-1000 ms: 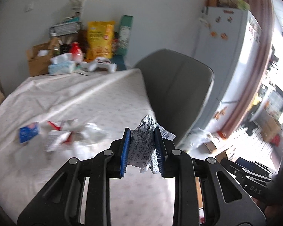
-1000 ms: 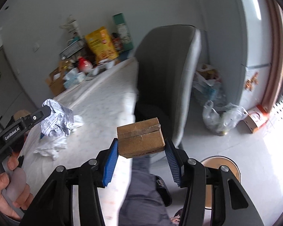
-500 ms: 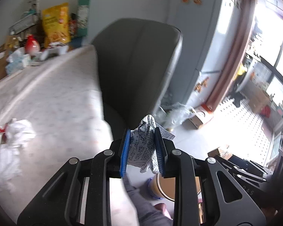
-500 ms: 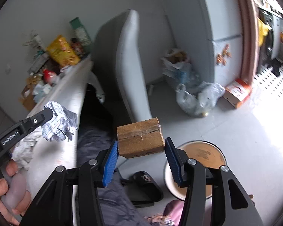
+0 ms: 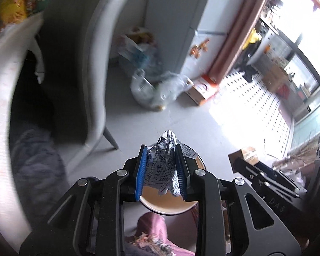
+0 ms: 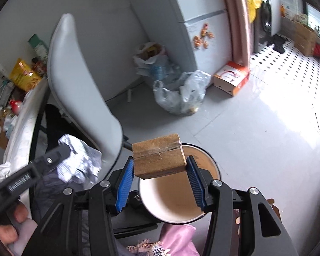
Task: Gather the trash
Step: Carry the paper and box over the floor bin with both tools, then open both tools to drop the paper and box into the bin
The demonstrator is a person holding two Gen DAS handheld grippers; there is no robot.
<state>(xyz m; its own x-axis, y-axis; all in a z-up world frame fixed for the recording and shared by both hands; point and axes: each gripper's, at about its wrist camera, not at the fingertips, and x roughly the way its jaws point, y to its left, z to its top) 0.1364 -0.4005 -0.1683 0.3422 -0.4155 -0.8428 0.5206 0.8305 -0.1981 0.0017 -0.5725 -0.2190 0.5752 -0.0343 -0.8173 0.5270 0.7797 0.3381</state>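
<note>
Because the crumpled paper [image 5: 163, 166] pinched in your left gripper [image 5: 161, 173] is soft and light, hold it mid-wad. Your right gripper [image 6: 160, 180] clamps the stiff cardboard box [image 6: 159, 156] by its sides, the bin [image 6: 179, 202] just below both.

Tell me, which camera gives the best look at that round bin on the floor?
The right wrist view. There the round bin shows most of its rim and brown inside, below the cardboard box held in the right gripper. In the left wrist view the bin is mostly hidden behind the left gripper and its crumpled paper.
</note>
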